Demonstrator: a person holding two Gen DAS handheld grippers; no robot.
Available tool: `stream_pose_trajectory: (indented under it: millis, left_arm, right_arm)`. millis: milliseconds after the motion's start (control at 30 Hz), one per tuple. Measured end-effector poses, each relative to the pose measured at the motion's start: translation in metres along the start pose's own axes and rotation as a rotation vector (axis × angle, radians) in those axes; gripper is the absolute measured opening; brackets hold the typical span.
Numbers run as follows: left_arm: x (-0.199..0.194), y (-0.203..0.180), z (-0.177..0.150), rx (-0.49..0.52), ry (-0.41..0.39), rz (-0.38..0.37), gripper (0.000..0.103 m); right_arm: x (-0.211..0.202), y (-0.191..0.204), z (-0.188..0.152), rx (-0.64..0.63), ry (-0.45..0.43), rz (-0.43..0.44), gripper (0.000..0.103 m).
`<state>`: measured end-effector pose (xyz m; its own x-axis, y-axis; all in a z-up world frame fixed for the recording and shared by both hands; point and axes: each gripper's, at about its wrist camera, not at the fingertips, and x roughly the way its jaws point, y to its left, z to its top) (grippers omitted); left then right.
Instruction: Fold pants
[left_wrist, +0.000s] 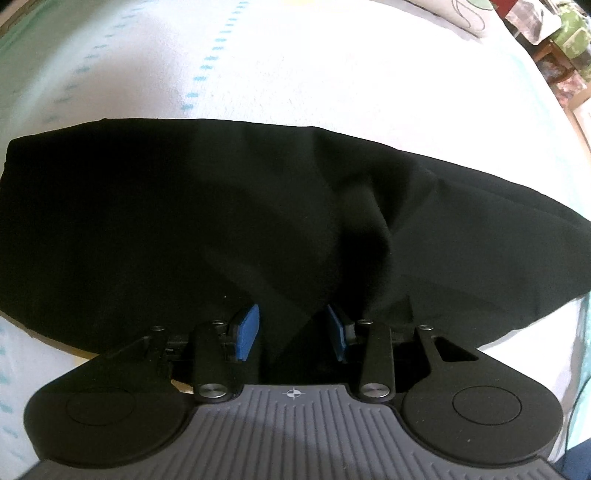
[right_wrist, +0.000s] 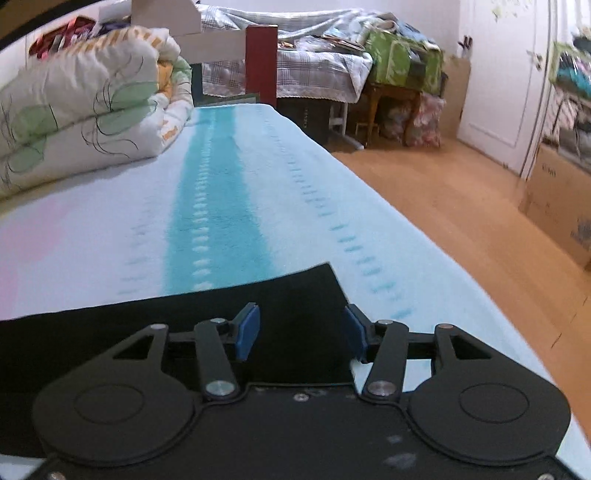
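The black pants (left_wrist: 221, 221) lie spread across a white and turquoise bed cover (left_wrist: 295, 74), with a raised wrinkle right of the middle. My left gripper (left_wrist: 293, 332) is open at the near edge of the pants, with a ridge of cloth between its blue pads (left_wrist: 247, 330). In the right wrist view, one end of the pants (right_wrist: 288, 302) lies flat on the cover (right_wrist: 221, 206). My right gripper (right_wrist: 301, 332) is open just above that end, its right pad (right_wrist: 352, 332) at the cloth's right edge.
A folded floral quilt (right_wrist: 85, 107) lies at the far left of the bed. The bed's right edge drops to a wooden floor (right_wrist: 461, 206). A second bed (right_wrist: 295, 74), green bags (right_wrist: 402, 59) and a cardboard box (right_wrist: 561, 199) stand beyond.
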<state>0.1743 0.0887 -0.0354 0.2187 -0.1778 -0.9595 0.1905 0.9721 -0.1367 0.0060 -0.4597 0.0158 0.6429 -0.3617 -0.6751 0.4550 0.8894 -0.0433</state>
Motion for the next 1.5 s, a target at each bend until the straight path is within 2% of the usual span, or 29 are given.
stream_pose_trajectory:
  millis: [67, 200, 267, 300, 400, 500, 667, 800, 900, 1033, 1133, 1267, 1367, 1433, 1500]
  left_arm:
    - [-0.005, -0.016, -0.005, 0.001, 0.000, 0.006, 0.039]
    - [-0.010, -0.022, -0.006, 0.003, 0.000, 0.012, 0.039]
    - [-0.011, -0.023, -0.005, 0.004, 0.001, 0.015, 0.039]
    - [-0.011, -0.023, -0.005, 0.005, 0.002, 0.016, 0.039]
    - [-0.011, -0.024, -0.005, 0.007, 0.003, 0.016, 0.039]
    - [-0.012, -0.022, -0.004, 0.000, -0.002, 0.010, 0.039]
    - [-0.015, -0.023, -0.004, 0.015, -0.026, 0.020, 0.039]
    - [-0.014, -0.031, -0.007, 0.057, -0.046, 0.048, 0.039]
    - [-0.011, -0.041, -0.010, 0.107, -0.059, 0.088, 0.040]
    - [-0.012, -0.050, -0.015, 0.152, -0.078, 0.121, 0.041]
    - [-0.028, -0.045, -0.022, 0.098, -0.085, 0.070, 0.041]
    - [-0.047, -0.035, -0.041, 0.007, -0.061, -0.022, 0.040]
    - [-0.046, -0.037, -0.051, -0.005, -0.024, -0.069, 0.040]
    - [-0.043, -0.048, -0.055, 0.080, -0.008, -0.022, 0.041]
    - [-0.031, -0.054, -0.060, 0.129, 0.041, 0.015, 0.041]
  right_arm:
    - [0.013, -0.003, 0.005, 0.002, 0.014, 0.006, 0.053]
    - [0.032, -0.009, 0.007, 0.012, 0.045, 0.044, 0.049]
    - [0.040, -0.005, 0.005, -0.026, 0.074, 0.050, 0.031]
    - [0.042, -0.001, 0.003, -0.055, 0.086, 0.041, 0.015]
    - [0.042, 0.013, 0.000, -0.157, 0.096, 0.040, 0.012]
    - [0.039, 0.023, 0.007, -0.212, 0.045, 0.002, 0.011]
    - [0.053, 0.017, 0.039, -0.175, -0.016, -0.120, 0.011]
    - [0.076, 0.008, 0.049, -0.130, 0.029, -0.125, 0.011]
    - [0.088, 0.013, 0.043, -0.169, 0.046, -0.143, 0.011]
    - [0.102, 0.014, 0.032, -0.180, 0.077, -0.156, 0.018]
    - [0.092, 0.012, 0.038, -0.143, 0.031, -0.176, 0.027]
    - [0.054, 0.010, 0.050, -0.094, -0.066, -0.156, 0.033]
    - [0.021, 0.014, 0.054, -0.031, -0.092, -0.057, 0.035]
    - [0.003, 0.025, 0.052, -0.008, -0.078, 0.025, 0.035]
    - [-0.017, 0.044, 0.046, -0.012, -0.047, 0.113, 0.035]
